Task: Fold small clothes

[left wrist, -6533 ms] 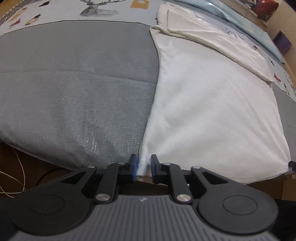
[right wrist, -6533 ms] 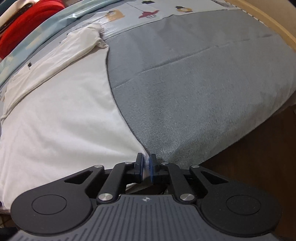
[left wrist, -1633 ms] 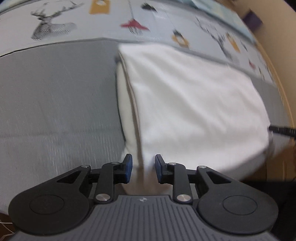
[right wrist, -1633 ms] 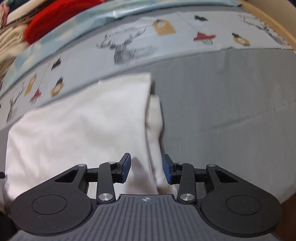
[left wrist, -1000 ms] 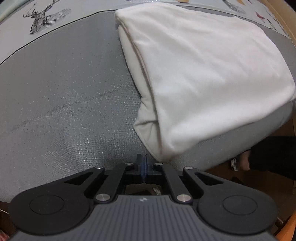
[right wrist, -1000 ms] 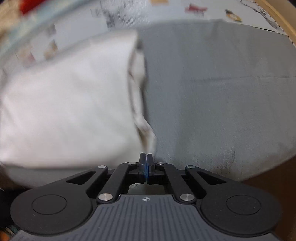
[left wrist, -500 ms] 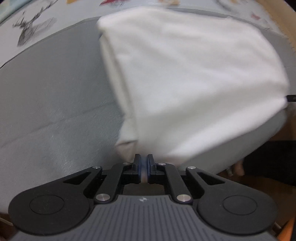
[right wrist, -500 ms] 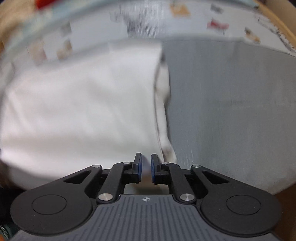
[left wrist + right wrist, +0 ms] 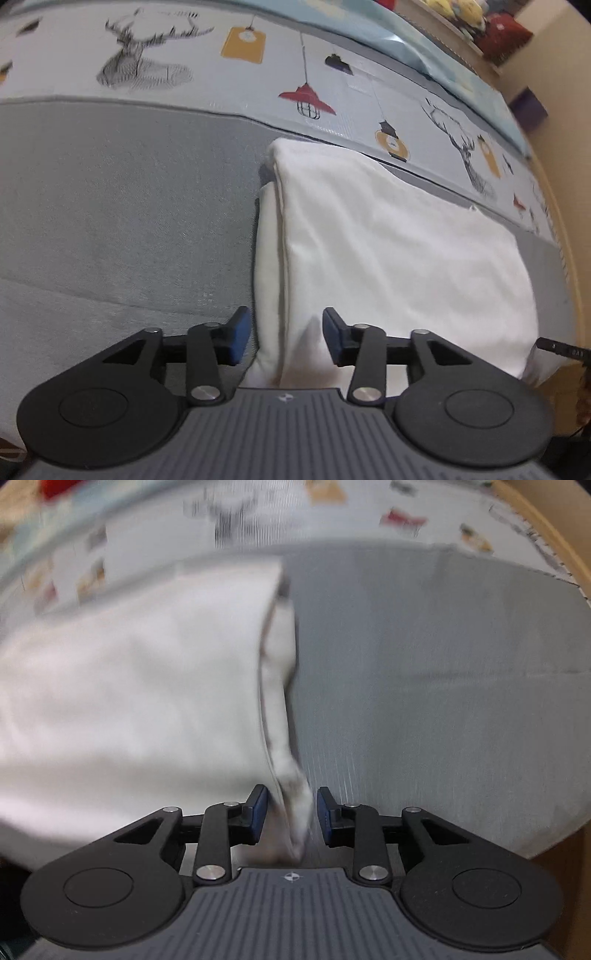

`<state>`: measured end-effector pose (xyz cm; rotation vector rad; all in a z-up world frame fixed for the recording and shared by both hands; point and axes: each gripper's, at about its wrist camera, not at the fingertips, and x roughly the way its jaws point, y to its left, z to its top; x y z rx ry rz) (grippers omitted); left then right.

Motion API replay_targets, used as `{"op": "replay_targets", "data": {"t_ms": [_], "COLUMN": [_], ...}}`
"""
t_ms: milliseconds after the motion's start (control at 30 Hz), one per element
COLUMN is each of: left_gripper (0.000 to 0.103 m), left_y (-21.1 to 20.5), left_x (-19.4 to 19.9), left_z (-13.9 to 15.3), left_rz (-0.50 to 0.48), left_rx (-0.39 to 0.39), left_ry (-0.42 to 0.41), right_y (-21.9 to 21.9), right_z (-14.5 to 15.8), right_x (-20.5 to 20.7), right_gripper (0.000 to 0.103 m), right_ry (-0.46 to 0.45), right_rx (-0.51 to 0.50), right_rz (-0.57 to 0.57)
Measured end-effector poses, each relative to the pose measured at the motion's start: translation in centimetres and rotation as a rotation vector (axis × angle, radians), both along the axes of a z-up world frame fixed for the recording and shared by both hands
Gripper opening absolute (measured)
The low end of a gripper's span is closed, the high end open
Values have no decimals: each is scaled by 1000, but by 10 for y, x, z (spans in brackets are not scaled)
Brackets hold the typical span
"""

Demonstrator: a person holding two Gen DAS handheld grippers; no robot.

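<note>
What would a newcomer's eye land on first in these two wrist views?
The folded white garment on the grey bedspread, its layered edge running toward each camera. Next, the left claw and right claw, whose jaws have just been opening, stand open astride that edge. Behind runs a strip printed with deer and lamps.

Folded garment [image 9: 388, 251] lies on the bed cover [image 9: 129, 206].

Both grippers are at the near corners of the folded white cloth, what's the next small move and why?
Probably close both on the corners. The left gripper and right gripper have just been opening and straddle the white cloth's near corners, pads not pressing.
</note>
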<state>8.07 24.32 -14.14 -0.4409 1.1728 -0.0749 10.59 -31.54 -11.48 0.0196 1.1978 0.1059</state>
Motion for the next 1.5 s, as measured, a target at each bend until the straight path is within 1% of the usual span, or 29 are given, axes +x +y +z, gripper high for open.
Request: {"op": "replay_targets", "data": {"t_ms": [33, 100, 267, 367, 400, 433, 467, 500, 567, 633, 667, 700, 733, 800, 833, 867, 933, 1033, 1067, 1167, 1233, 1333, 1400, 1500], "left_gripper": [49, 49, 49, 47, 38, 20, 13, 10, 9, 8, 8, 8, 8, 8, 8, 8, 8, 7, 7, 7, 7, 7, 7, 7], "left_y": [-3, -6, -12, -12, -13, -14, -14, -17, -18, -9, -3, 3, 8, 17, 23, 29, 36, 36, 33, 18, -6, -52, -89, -151], "left_x": [5, 9, 22, 25, 25, 25, 25, 24, 22, 19, 18, 14, 10, 1, -3, -7, -11, -15, -14, -9, -3, 6, 11, 19], "left_z": [-5, -11, -29, -34, -34, -34, -34, -31, -26, -20, -17, -13, -11, -12, -11, -11, -6, 13, 21, 46, 63, 83, 93, 99], "left_rz": [5, 7, -19, -47, -58, -74, -86, -105, -120, -68, -41, -14, -2, 14, 25, 34, 53, 88, 96, 96, 63, -15, -65, -137], "left_rx": [-1, 17, 38, 40, 42, 34, 27, 41, 90, 118, 145, 184, 243, 382, 424, 456, 474, 432, 401, 251, 167, 69, 8, -73], "left_ry": [12, 32, 68, 68, 62, 56, 45, 26, -3, -18, -17, -9, 2, 52, 77, 97, 107, 65, 42, -40, -96, -169, -199, -230], "right_y": [-3, -6, -9, -13, -10, -9, -8, -7, -4, 0, 3, 4, 6, 10, 13, 16, 22, 31, 32, 30, 26, 18, 13, 9], "right_z": [6, 11, 13, 16, 13, 13, 13, 13, 13, 15, 16, 17, 18, 20, 21, 22, 24, 26, 26, 30, 31, 31, 31, 31], "right_x": [0, 4, 13, 16, 19, 20, 22, 23, 24, 26, 26, 27, 28, 30, 31, 32, 33, 32, 32, 28, 26, 22, 20, 18], "right_gripper": [30, 31, 31, 31, 31, 31, 31, 31, 31, 31, 31, 31, 31, 31, 31, 31, 31, 31, 31, 31, 31, 31, 31, 31], "right_ry": [-32, -72, -80, -95, -99, -103, -104, -104, -107, -116, -123, -128, -133, -139, -142, -144, -150, -159, -162, -176, -181, -185, -188, -189], "right_rx": [22, 32, 27, 28, 30, 33, 35, 37, 40, 39, 40, 42, 48, 64, 73, 81, 89, 89, 90, 95, 99, 102, 103, 108], "right_rz": [-15, -40, -77, -98, -107, -116, -125, -135, -147, -153, -157, -160, -167, -181, -185, -186, -173, -141, -133, -123, -124, -123, -120, -121]}}
